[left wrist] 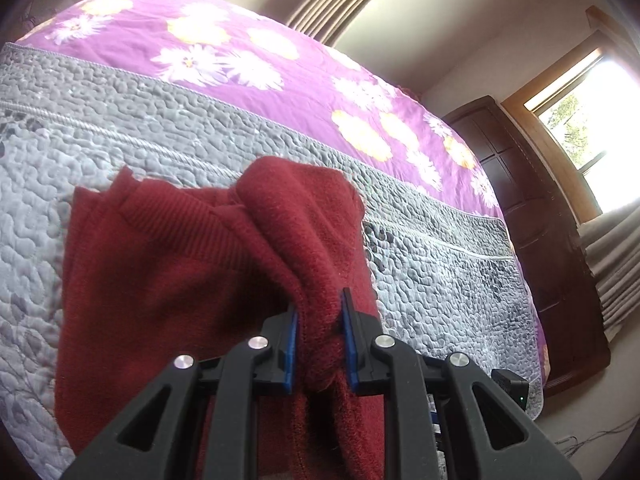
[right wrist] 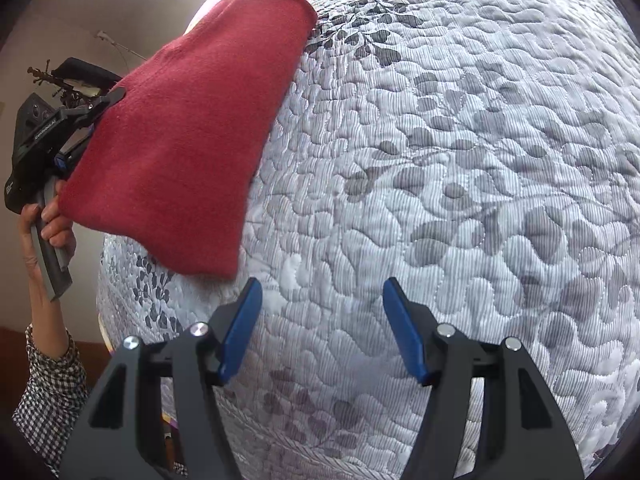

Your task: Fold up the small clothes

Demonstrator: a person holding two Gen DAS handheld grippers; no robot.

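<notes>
Covering bed, grey quilted leaf-print bedspread [right wrist: 460, 184] under everything. Dark red knitted garment [left wrist: 168, 280] draped partly on bedspread, one bunched edge lifted. Left gripper [left wrist: 319, 344] jaws clamped on that bunched red fabric, blue pads pressing both sides. Right gripper [right wrist: 322, 332] jaws wide apart, empty, above bare bedspread, near garment's lower corner.
</notes>
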